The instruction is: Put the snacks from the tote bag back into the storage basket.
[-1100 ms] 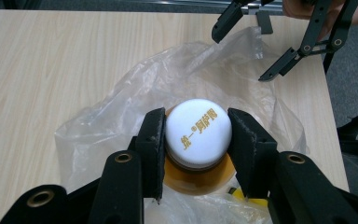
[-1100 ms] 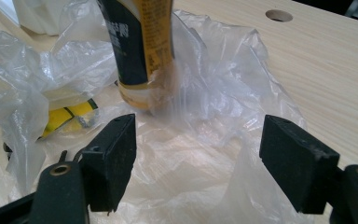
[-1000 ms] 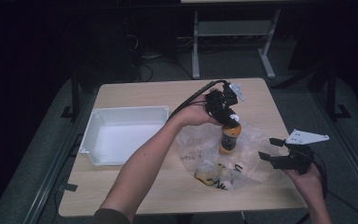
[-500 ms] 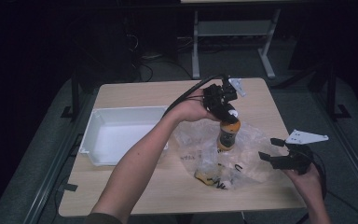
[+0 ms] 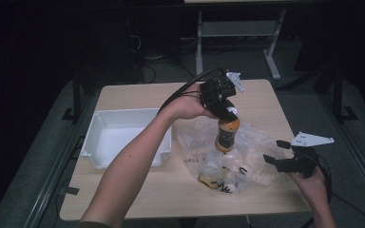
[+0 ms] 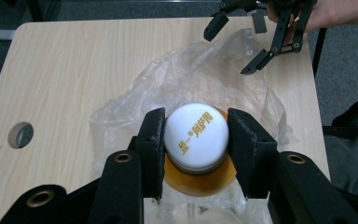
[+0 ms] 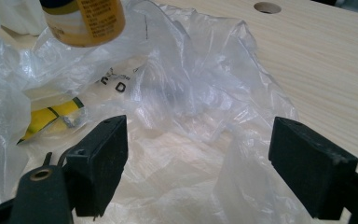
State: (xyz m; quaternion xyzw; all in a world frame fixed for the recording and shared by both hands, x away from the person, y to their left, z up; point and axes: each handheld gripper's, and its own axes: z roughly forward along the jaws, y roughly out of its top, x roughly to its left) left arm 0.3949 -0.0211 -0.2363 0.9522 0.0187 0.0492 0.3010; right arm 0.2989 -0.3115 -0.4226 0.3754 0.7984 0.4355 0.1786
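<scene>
Reading from left to right: a white plastic tray [image 5: 123,142] sits at the left of the wooden table [image 5: 171,92]. Beside it, the left gripper [image 5: 226,114] clamps the white cap [image 6: 196,135] of an orange drink bottle [image 5: 226,134], which hangs upright above a crumpled clear plastic bag [image 5: 252,149]. A yellow packet [image 7: 46,117] lies inside the bag. At the right, the right gripper [image 5: 278,159] has just been opening; its jaws stand wide at the bag's edge, pressing nothing.
</scene>
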